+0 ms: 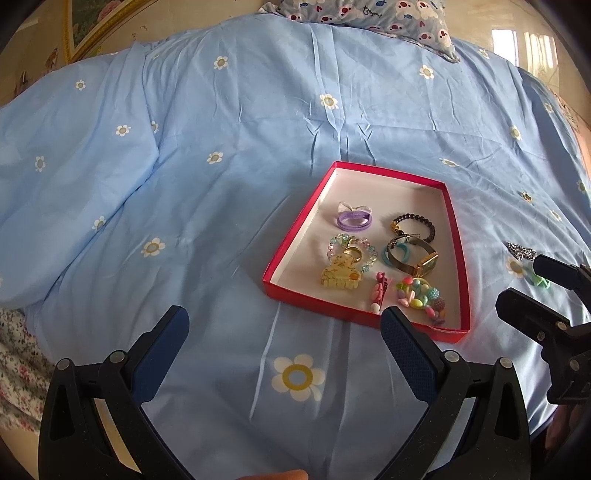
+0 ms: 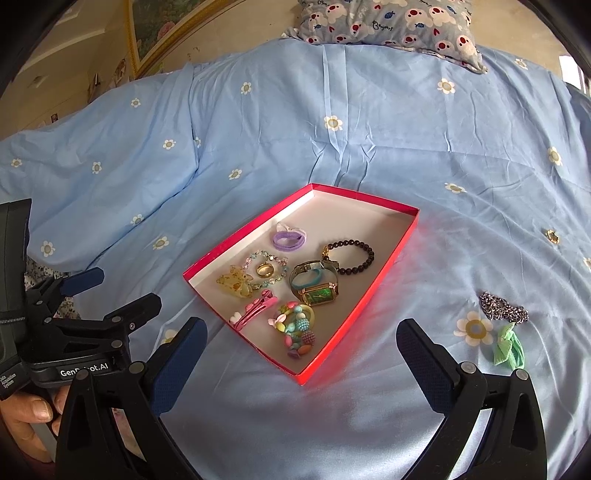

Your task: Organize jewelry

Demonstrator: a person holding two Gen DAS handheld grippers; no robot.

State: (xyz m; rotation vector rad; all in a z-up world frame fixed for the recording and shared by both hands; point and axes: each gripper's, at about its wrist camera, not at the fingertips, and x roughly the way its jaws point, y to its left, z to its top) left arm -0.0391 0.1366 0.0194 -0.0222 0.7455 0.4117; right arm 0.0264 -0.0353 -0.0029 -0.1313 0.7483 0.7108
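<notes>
A red tray (image 1: 295, 232) (image 2: 384, 273) lies on the blue bedspread. It holds several pieces, among them a purple hair tie (image 2: 288, 236), a black bead bracelet (image 2: 364, 251), a green-faced watch (image 2: 319, 293), a yellow claw clip (image 2: 236, 282), pink clips (image 2: 255, 310) and a coloured bead bracelet (image 2: 295, 328). A silver chain (image 2: 502, 306) (image 1: 521, 251) and a green hair tie (image 2: 511, 349) lie on the bed right of the tray. My left gripper (image 1: 284, 328) is open and empty in front of the tray. My right gripper (image 2: 299, 347) is open and empty over the tray's near corner.
A patterned pillow (image 2: 391, 22) lies at the head of the bed. A framed picture (image 2: 162, 33) leans on the wall at the back left. The left gripper (image 2: 88, 291) shows at the left of the right wrist view. The blue bedspread (image 1: 184, 147) is wrinkled.
</notes>
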